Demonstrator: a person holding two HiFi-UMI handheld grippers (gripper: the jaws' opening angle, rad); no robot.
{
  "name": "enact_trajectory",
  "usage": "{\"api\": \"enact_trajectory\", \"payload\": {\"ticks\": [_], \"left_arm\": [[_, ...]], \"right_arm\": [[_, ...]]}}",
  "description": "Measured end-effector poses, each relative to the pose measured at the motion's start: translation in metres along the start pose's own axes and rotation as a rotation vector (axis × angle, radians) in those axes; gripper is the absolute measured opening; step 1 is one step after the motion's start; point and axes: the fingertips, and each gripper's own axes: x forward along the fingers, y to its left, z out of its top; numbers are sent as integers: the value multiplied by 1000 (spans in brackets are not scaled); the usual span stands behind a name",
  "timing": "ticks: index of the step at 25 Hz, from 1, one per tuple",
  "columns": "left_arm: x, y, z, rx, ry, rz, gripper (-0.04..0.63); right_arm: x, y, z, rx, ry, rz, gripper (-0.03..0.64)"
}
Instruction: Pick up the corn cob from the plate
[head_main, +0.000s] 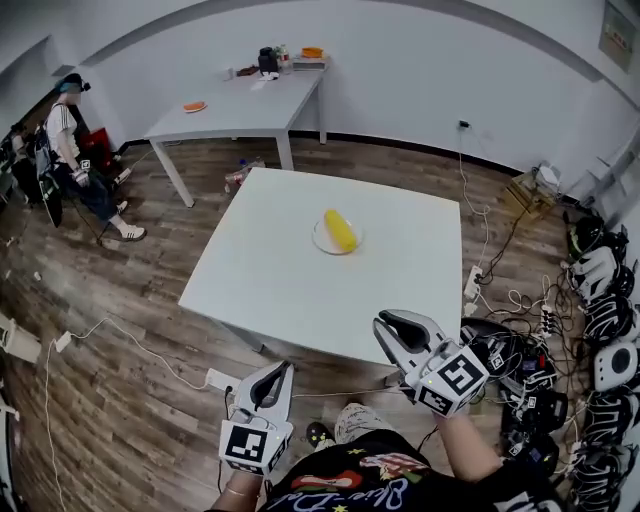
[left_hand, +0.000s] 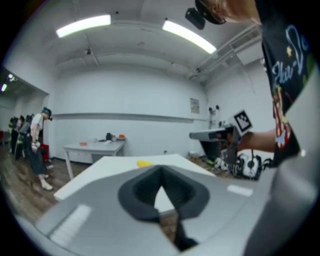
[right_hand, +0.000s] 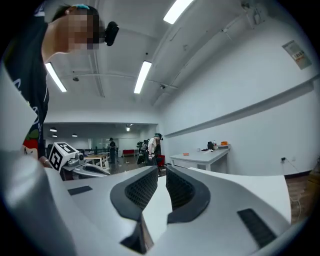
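Observation:
A yellow corn cob (head_main: 340, 230) lies on a small clear plate (head_main: 322, 243) near the middle of a square white table (head_main: 270, 280). Both grippers hang short of the table's near edge, above the wooden floor, well apart from the plate. My left gripper (head_main: 283, 368) is at the lower left with its jaws together and nothing in them. At the lower right, my right gripper (head_main: 385, 322) is also shut and empty. The left gripper view looks past the left gripper (left_hand: 160, 170) to the corn cob (left_hand: 144, 163) far off. Nothing sits between the fingers of the right gripper (right_hand: 161, 170).
A second white table (head_main: 240, 105) stands at the back with an orange thing (head_main: 195, 106) and other items on it. A person (head_main: 75, 150) sits at the far left. Cables and a row of devices (head_main: 600, 320) crowd the floor on the right.

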Motion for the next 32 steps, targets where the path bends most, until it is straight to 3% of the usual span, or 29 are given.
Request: {"api": "enact_trajectory", "payload": {"ticks": [2,9,12,17,27,32], "left_arm": [[22,18,3,-29,-2,-12,-2],[89,99,26,20,6,38,-2],[114,133,34,23,-1,76,-2],[142,159,28,11,41,40,-2],[188,213,28,-74,44,-78,-2],[192,230,21,-102,58,-94,-2]], "right_arm": [[26,-18,3,-14,2,22,32],[149,-132,-28,-15,143,2,152],[202,-178,-54,-35,284,6,230],[269,-227,-117,-9,581,10,262],[313,-269,-198,27,940,-104,310],[312,-278,-212,50,988,-148,311]]}}
